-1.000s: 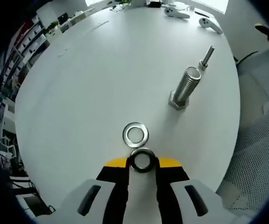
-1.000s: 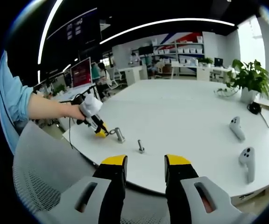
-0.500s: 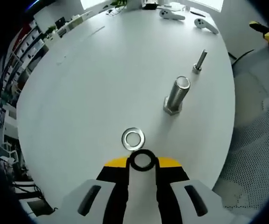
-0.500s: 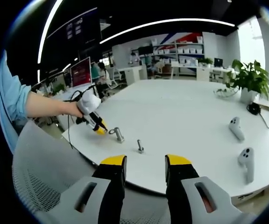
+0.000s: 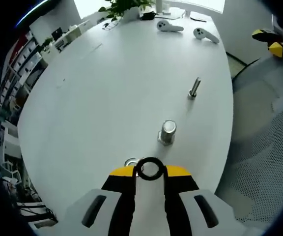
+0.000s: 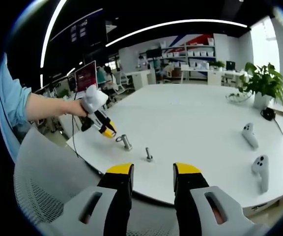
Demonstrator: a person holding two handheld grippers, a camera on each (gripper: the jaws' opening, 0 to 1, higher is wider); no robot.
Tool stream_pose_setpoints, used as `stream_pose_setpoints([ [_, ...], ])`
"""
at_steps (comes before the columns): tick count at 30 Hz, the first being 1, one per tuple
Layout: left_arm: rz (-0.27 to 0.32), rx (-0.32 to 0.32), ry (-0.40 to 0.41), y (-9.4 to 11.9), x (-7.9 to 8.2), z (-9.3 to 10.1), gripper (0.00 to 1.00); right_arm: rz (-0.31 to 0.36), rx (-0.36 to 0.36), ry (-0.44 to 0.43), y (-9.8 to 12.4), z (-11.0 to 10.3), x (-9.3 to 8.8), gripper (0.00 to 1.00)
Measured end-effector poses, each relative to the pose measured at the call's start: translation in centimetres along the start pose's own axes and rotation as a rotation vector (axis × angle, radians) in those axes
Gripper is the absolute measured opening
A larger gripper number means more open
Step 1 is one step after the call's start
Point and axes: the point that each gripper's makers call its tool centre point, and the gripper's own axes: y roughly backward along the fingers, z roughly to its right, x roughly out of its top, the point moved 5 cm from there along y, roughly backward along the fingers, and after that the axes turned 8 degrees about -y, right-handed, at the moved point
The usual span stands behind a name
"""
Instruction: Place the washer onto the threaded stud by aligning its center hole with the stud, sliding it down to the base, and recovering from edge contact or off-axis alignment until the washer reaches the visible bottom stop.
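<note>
1. Surface (image 5: 107, 83): large, white, round-edged; bears all items below.
2. Mesh chair (image 5: 264, 142): grey, perforated, just off the surface's edge.
3. Potted plant (image 6: 262, 81): green, at the far side of the surface.
4. Two white controllers (image 6: 249, 135): lying near the far edge, apart from the hardware.
5. Left tongs (image 5: 150, 170): yellow-tipped, clenched on a washer (image 5: 150, 168), held above the surface, short of the stud.
6. Right tongs (image 6: 153, 172): yellow-tipped, released, jaws apart, grasping nothing, off the surface's edge.
7. Threaded stud (image 5: 167, 132): thick, upright on a hex base, near the edge.
8. Slim bolt (image 5: 194, 89): upright, beyond the stud.
9. Second washer (image 5: 130, 162): flat on the surface, partly hidden behind the left tongs.
</note>
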Motion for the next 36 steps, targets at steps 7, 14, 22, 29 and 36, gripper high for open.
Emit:
stream_pose_setpoints([
  [7,0.036,-0.019,-0.017,0.9,2.0,0.2,0.19,0.006,-0.002,-0.004,0.0,0.0,0.0,0.34],
  [14,0.032,-0.030,-0.060,0.9,2.9,0.2,0.19,0.006,0.000,-0.004,0.0,0.0,0.1,0.34],
  [22,0.012,-0.047,-0.099,0.5,3.9,0.2,0.19,0.009,0.001,-0.004,0.0,0.0,0.1,0.34],
  [29,-0.012,-0.068,-0.121,-0.5,4.7,0.5,0.19,0.012,0.001,-0.006,0.0,0.0,0.1,0.34],
  [36,-0.035,-0.086,-0.131,-1.3,5.1,0.7,0.19,0.012,0.001,-0.006,0.0,0.1,0.1,0.35],
])
